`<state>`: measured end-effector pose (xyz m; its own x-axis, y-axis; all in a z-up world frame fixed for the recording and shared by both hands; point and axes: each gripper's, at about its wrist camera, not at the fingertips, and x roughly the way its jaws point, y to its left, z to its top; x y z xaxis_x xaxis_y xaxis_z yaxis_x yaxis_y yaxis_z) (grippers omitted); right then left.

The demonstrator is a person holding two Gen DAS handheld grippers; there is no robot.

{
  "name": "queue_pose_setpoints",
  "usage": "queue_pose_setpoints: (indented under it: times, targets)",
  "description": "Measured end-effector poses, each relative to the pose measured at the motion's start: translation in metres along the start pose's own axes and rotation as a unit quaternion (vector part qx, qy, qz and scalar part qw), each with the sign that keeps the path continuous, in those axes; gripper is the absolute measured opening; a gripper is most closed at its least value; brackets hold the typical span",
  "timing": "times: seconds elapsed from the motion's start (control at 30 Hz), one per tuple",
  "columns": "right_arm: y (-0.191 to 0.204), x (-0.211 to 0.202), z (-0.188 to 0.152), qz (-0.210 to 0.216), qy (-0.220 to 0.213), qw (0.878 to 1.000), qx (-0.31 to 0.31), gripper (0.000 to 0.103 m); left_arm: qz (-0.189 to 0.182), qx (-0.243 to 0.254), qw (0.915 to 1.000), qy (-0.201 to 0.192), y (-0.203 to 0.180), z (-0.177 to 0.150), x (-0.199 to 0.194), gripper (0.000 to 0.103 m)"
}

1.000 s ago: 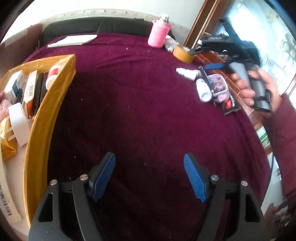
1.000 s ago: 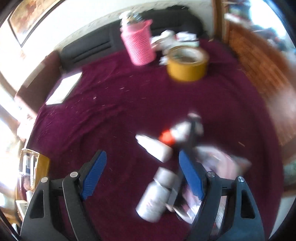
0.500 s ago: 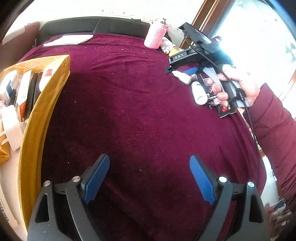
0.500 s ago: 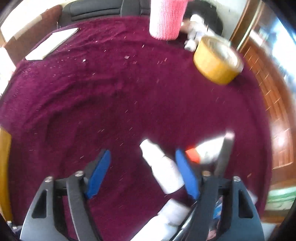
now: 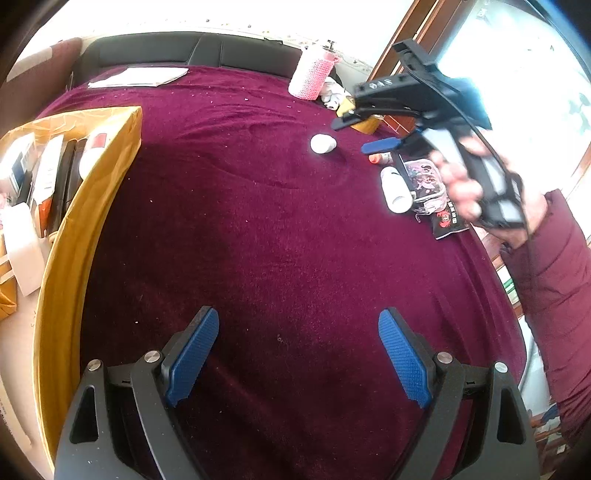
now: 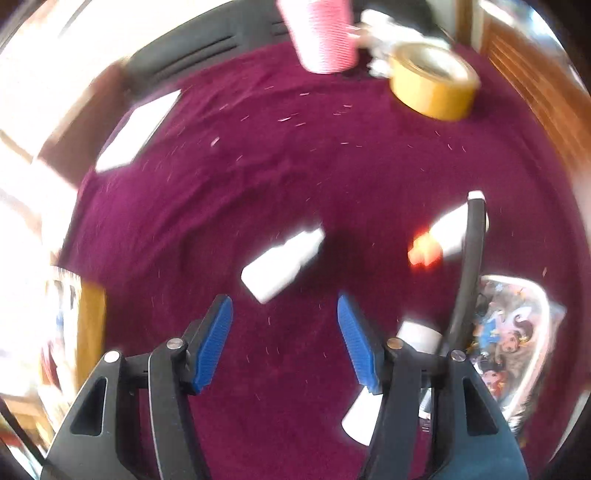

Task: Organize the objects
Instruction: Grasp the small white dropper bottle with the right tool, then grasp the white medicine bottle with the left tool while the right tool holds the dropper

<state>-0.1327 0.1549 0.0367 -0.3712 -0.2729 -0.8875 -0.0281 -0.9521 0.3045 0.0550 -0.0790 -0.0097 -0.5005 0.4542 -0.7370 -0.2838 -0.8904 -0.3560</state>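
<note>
The small white bottle (image 6: 282, 264) now lies alone on the maroon worktop (image 5: 258, 240), knocked clear of the pile. The right hand-held gripper (image 6: 284, 343) is closing with nothing yet between its jaws; a fresh approach looks necessary. The left hand-held gripper (image 5: 299, 362) hovers spread and empty. The yellow box (image 5: 70, 240) sits well apart at left. The tape roll (image 6: 432, 86) and pink bottle (image 6: 321, 33) pose no obstruction.

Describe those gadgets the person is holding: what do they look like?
Each hand-held gripper is black plastic with two fingers faced in blue textured pads and silver screws at the joints. The right hand-held gripper trails a thin black cable and has white markings on top. The person wears a maroon padded sleeve.
</note>
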Motion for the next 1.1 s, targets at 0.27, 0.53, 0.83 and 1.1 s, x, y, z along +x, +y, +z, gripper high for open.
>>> queue_pose_setpoints:
  times: [0.27,0.53,0.83,1.1]
  targets:
    - [0.021,0.042,0.011,-0.057,-0.013,0.997,0.054,0.047,-0.002,0.0,1.0,-0.001,0.001,-0.001,0.0,0.084]
    - [0.017,0.033,-0.006,-0.089,0.0,0.996,0.024,0.023,-0.008,-0.004,1.0,-0.003,0.001,-0.001,-0.002,0.084]
    - [0.007,-0.001,-0.094,0.047,0.06,0.997,-0.005,0.023,-0.006,-0.002,1.0,-0.002,0.001,-0.002,-0.002,0.084]
    - [-0.044,-0.062,-0.175,0.077,-0.014,0.997,-0.007,0.023,-0.009,0.01,0.9999,0.001,-0.02,0.02,-0.011,0.084]
